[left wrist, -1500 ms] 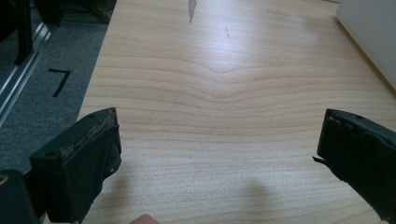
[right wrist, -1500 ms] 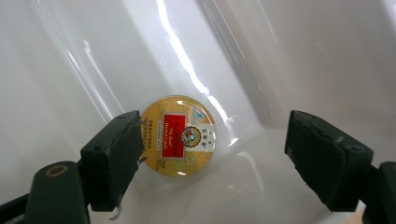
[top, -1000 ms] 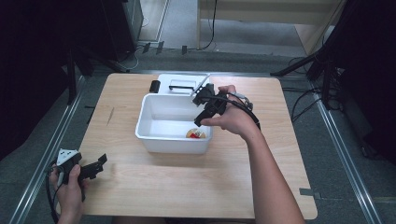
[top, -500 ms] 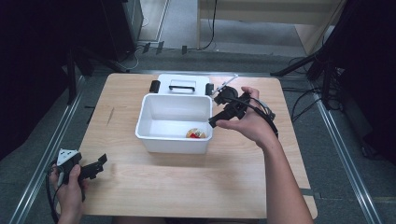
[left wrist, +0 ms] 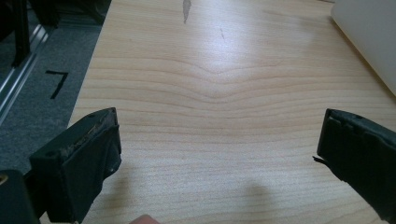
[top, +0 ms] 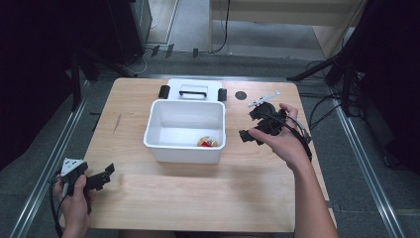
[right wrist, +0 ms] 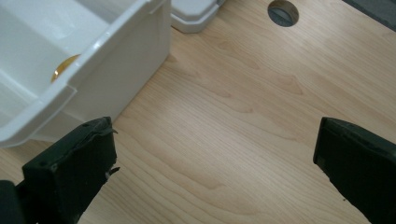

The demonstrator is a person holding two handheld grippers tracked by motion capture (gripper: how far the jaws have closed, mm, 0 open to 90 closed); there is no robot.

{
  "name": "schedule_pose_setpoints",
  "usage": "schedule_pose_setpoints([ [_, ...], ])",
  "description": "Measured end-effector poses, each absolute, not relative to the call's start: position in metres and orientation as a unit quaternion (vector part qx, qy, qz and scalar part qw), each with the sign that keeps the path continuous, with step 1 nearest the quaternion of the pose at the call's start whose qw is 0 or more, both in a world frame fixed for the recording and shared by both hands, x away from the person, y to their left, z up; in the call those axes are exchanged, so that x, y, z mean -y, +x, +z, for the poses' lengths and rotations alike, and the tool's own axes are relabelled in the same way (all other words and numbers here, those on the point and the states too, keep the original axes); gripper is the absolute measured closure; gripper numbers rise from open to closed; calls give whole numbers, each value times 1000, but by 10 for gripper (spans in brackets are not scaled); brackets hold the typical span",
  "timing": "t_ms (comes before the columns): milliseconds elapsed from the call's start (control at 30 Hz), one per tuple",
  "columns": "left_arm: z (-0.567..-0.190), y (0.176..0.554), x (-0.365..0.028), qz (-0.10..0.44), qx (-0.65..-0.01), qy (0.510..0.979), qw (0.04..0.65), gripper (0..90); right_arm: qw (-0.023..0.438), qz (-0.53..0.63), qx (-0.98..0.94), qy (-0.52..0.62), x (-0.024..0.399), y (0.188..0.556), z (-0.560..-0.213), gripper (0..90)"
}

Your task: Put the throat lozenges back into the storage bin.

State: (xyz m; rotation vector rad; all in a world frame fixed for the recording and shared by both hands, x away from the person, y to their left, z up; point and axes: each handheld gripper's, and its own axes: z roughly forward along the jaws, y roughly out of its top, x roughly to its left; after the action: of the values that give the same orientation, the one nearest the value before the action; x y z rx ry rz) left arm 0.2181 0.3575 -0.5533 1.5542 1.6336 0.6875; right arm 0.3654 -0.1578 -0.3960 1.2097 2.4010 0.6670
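Jaws of right gripper (top: 251,130) were spread wide, having just opened, empty, beside white plastic bin (top: 184,147); left gripper (top: 101,176) was held wide open, empty, over wooden table (top: 198,198).

Round hole (top: 241,95) in wooden table (top: 198,198)

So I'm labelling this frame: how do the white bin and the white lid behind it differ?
The white bin is deep and open-topped, while the white lid is shallow and lies flat. The white bin holds a small red and gold item; the white lid holds nothing, but bears a handle and two dark clips. The bin sits nearer the person, the lid behind it. Both are white, rectangular, and on the wooden table.
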Motion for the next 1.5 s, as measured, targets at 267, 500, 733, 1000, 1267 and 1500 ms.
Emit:
schedule_pose_setpoints([
  [267,-553,218,-357,269,-641,608,383,0,194,255,-829,458,186,357,-410,0],
  [500,-553,218,-357,271,-641,608,383,0,203,270,-809,481,212,346,-429,0],
  [733,-553,218,-357,272,-639,609,383,0,206,285,-789,504,235,333,-451,0],
  [1000,-553,217,-357,272,-639,609,384,0,210,298,-776,515,258,317,-472,0],
  [1267,-553,217,-357,275,-641,605,383,0,212,308,-757,536,281,300,-493,0],
  [1500,-553,216,-356,277,-641,605,383,0,217,322,-742,547,304,281,-506,0],
])
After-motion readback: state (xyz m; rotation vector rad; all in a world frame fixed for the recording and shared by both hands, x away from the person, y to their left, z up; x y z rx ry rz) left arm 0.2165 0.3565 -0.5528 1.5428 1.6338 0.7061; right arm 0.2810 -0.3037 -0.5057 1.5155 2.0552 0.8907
